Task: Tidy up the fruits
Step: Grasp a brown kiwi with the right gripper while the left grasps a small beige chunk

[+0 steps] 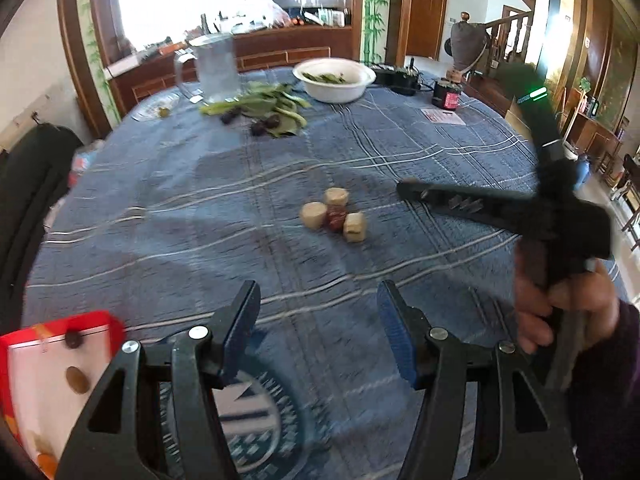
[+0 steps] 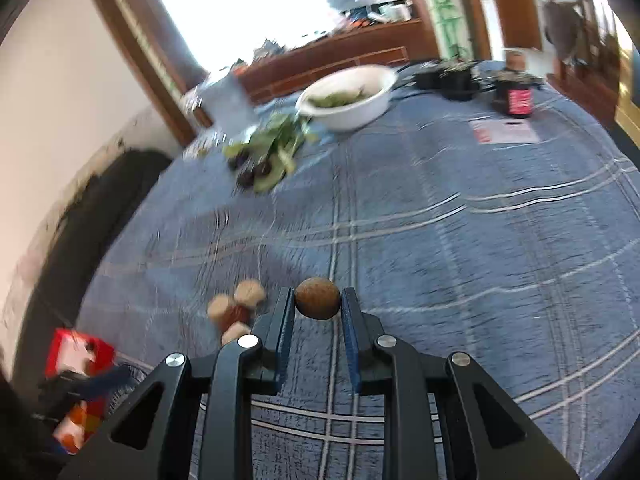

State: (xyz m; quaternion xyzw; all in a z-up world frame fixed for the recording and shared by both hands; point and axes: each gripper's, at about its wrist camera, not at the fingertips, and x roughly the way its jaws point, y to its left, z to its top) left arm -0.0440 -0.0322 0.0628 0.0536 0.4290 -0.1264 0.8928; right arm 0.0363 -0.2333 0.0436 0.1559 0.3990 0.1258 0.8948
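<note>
Above the blue cloth (image 2: 440,240), right gripper (image 2: 318,300) pinching a brown fruit (image 2: 317,298), left gripper (image 1: 318,328) spread, empty.

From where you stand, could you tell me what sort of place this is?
Most likely the dining room of a home. A large table under a blue plaid tablecloth holds a white bowl of greens and a clear jug, with a wooden staircase behind.

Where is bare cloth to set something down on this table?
Free: the blue plaid tablecloth between the small cluster of tan and red blocks and the white bowl. Crowded: the far edge, with leafy greens and a clear jug.
</note>
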